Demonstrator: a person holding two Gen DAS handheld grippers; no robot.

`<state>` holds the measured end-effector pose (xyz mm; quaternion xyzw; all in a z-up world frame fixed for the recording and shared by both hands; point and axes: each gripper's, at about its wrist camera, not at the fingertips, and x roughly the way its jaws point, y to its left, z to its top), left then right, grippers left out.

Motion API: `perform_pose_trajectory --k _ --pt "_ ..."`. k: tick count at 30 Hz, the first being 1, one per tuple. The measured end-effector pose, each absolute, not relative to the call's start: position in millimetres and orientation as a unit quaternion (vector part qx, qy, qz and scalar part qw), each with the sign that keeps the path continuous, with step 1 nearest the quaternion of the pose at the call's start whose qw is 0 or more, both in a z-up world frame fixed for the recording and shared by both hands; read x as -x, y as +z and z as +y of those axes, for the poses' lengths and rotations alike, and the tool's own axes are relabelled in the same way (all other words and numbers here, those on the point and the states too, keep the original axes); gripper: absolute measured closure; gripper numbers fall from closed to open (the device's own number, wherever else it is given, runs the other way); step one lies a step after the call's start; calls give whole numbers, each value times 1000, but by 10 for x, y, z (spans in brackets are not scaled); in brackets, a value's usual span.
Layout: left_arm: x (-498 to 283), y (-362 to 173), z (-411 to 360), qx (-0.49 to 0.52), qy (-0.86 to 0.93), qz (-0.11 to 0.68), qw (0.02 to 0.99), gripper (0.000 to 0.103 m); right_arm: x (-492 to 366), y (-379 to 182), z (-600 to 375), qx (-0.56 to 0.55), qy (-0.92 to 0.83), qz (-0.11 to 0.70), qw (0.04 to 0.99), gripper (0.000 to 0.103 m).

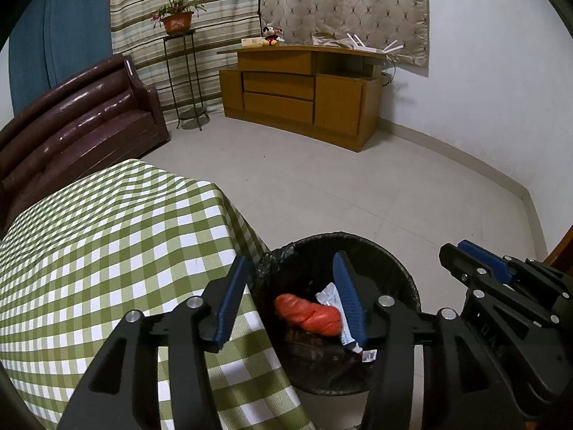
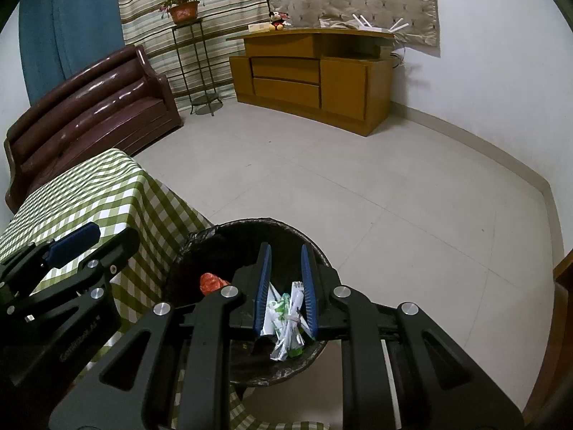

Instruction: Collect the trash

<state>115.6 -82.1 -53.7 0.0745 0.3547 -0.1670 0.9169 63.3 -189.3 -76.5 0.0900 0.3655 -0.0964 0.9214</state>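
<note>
A black lined trash bin (image 1: pixel 401 279) stands on the floor against the table's corner. My left gripper (image 1: pixel 290 258) hangs over it, open. A crumpled orange-red piece of trash (image 1: pixel 308 313) shows below and between the blue pads, touching neither, its right end blurred. White scraps (image 1: pixel 327 294) lie in the bin beside it. My right gripper (image 2: pixel 285 247) is also above the bin (image 2: pixel 229 236), shut on a crumpled white and green wrapper (image 2: pixel 286 319). The orange-red piece (image 2: pixel 211 283) shows inside the bin in the right wrist view. Each gripper sees the other: right gripper (image 1: pixel 462 251), left gripper (image 2: pixel 89 236).
A table with a green checked cloth (image 1: pixel 107 251) lies left of the bin. Beyond it stand a brown leather sofa (image 1: pixel 89 125), a plant stand (image 1: pixel 182 79) and a wooden cabinet (image 1: pixel 301 96) by the wall. Pale tiled floor (image 1: pixel 358 186) spreads to the right.
</note>
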Motion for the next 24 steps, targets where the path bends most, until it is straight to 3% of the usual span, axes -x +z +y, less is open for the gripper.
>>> perform_pose_trajectory --k 5,6,7,8,13,24 --pt "-1148 -533 -786 -71 -166 354 918 47 -611 -761 -1924 -92 -101 365 921 84" --pt "-1156 -526 -780 -71 -165 354 918 47 -607 -759 -1940 -92 -102 365 921 81" --pt "-1154 -525 -783 -71 -165 353 918 47 -594 -754 -1947 -93 -105 361 922 68" --pt "-1151 -529 -774 -70 -165 354 918 46 -584 -748 -1954 -93 -107 359 923 64" --pt "-1135 -521 -738 -68 -163 353 919 42 -570 -742 -1966 -93 -111 357 923 63" --pt "-1109 -481 -703 -67 -160 347 922 31 -510 -696 -1961 -88 -127 349 924 44"
